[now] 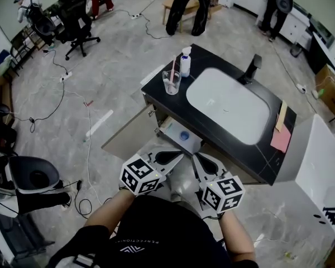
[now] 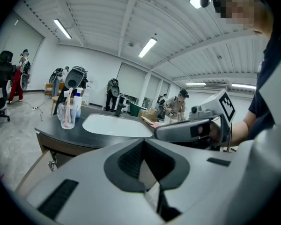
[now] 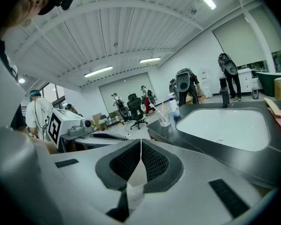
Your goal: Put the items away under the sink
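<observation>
Glass cup (image 1: 171,82) with pink toothbrush (image 1: 173,70), white bottle (image 1: 185,62) touching beside it: neither held. Left gripper (image 1: 178,157) jaws together, empty; right gripper (image 1: 195,157) same (tips side by side, just apart). Ahead: open cabinet door (image 1: 125,140) under black countertop (image 1: 155,94). Cup, bottle stand on countertop corner, left of white basin (image 1: 229,105).

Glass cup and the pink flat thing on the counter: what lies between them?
The white sink basin fills the stretch between the glass cup and the pink flat thing; the head view shows it.
</observation>
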Action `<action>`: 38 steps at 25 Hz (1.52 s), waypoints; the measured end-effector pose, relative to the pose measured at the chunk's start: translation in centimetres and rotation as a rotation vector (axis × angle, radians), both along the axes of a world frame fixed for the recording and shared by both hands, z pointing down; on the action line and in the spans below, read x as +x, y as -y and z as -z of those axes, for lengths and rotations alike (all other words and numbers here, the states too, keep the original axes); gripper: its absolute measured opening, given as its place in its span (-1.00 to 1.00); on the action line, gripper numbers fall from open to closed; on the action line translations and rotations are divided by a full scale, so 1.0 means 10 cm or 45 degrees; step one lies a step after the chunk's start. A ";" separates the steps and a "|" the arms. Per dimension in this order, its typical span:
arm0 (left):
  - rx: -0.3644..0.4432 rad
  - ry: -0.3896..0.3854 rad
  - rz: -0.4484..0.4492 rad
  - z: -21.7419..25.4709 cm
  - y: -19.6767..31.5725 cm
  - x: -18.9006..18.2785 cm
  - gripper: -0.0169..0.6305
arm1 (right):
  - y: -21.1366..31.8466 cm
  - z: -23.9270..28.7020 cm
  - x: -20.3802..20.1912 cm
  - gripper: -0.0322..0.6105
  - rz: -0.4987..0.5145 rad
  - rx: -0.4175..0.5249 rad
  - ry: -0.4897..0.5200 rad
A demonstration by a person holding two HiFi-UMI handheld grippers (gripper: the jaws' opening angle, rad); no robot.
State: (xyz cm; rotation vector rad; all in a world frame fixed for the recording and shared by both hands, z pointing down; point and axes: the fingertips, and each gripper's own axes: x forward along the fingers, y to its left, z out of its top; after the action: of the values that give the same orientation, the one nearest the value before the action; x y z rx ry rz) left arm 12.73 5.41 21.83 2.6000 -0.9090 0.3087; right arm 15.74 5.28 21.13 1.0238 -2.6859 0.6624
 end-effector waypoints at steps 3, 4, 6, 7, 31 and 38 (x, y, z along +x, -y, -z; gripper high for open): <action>-0.003 -0.016 -0.068 -0.03 0.10 0.09 -0.95 | 0.11 -0.05 -0.04 -0.79 0.004 -0.009 -0.007; -0.016 -0.036 -0.077 -0.04 0.16 0.10 -0.95 | 0.16 -0.05 -0.05 -0.79 0.005 -0.004 -0.014; -0.033 -0.055 -0.063 -0.05 0.31 0.07 -0.95 | 0.29 -0.05 -0.09 -0.79 0.007 0.001 -0.019; -0.031 -0.047 -0.049 -0.06 0.38 0.04 -0.95 | 0.35 -0.05 -0.10 -0.79 0.007 0.002 -0.019; 0.019 0.034 0.231 -0.34 1.96 -0.85 -0.95 | 1.65 -0.24 -0.51 -0.79 -0.058 -0.070 -0.070; 0.022 0.043 0.291 -0.44 2.26 -1.04 -0.95 | 1.96 -0.31 -0.60 -0.79 -0.093 -0.074 -0.060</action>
State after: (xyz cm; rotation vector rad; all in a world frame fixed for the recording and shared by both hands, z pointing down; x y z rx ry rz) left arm 2.30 -17.18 26.20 2.4807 -1.2123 0.2836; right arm 9.78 -14.27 24.22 1.1124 -2.5844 0.7164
